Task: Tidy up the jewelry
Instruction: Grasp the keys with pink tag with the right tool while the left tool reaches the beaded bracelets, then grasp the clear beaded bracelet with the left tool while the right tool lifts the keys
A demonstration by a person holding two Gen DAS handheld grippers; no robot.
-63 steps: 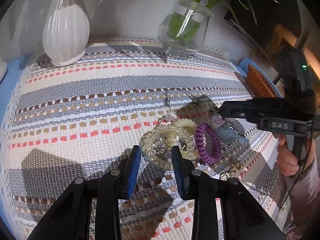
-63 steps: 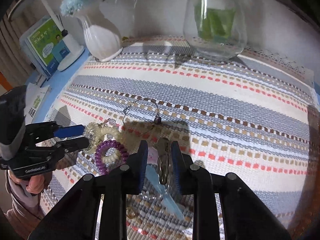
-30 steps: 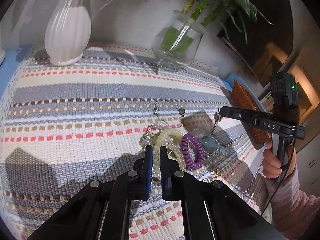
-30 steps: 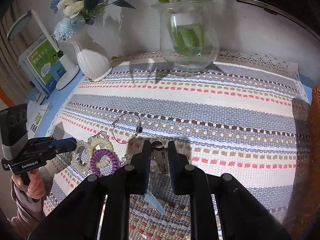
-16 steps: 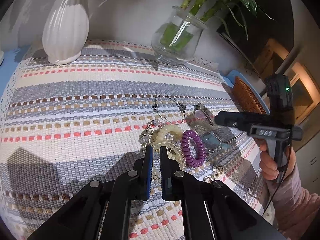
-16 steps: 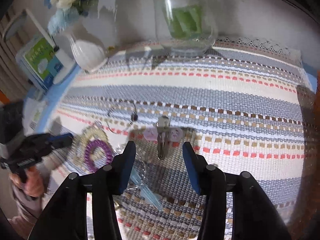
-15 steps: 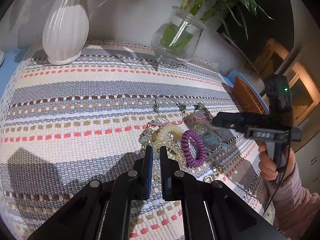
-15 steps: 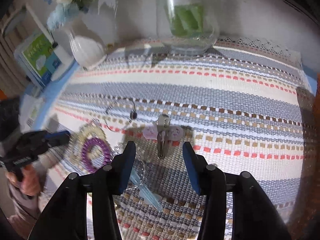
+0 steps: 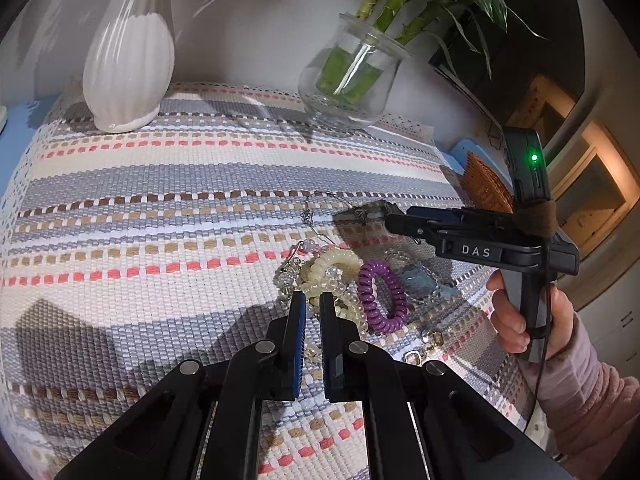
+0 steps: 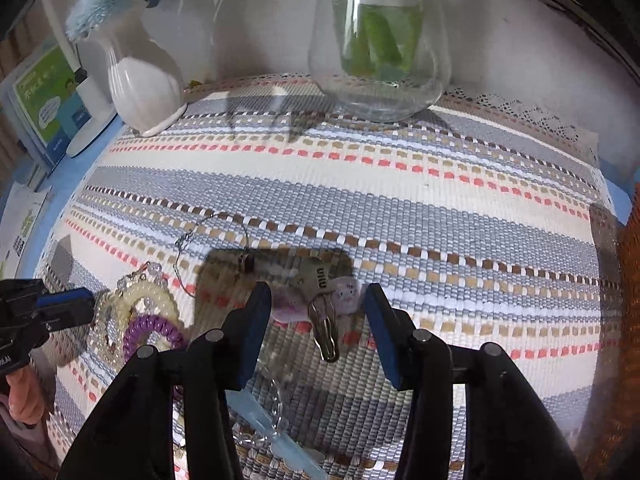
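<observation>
A heap of jewelry lies on the striped woven mat (image 9: pixel 160 240): cream bead bracelets (image 9: pixel 332 276), a purple coil hair tie (image 9: pixel 380 296), a pale blue piece (image 9: pixel 420 284) and a thin wire necklace (image 9: pixel 324 204). My left gripper (image 9: pixel 313 300) is shut with nothing seen between its tips, hovering over the bracelets. My right gripper (image 10: pixel 316 308) is open, its fingers either side of a metal hair clip with pink charms (image 10: pixel 320 292) lying on the mat. The purple tie (image 10: pixel 150 330) and the bracelets (image 10: pixel 136 300) also show in the right wrist view.
A white ribbed vase (image 9: pixel 128 60) and a glass vase with green stems (image 9: pixel 352 84) stand at the mat's far edge. A wicker basket (image 9: pixel 484 184) sits off the right edge. Small gold earrings (image 9: pixel 424 344) lie near the heap. Booklets (image 10: pixel 44 100) stand far left.
My right gripper opened and let the hair clip down onto the mat, then dropped closer over it. My left gripper closed earlier and stays shut over the bracelets.
</observation>
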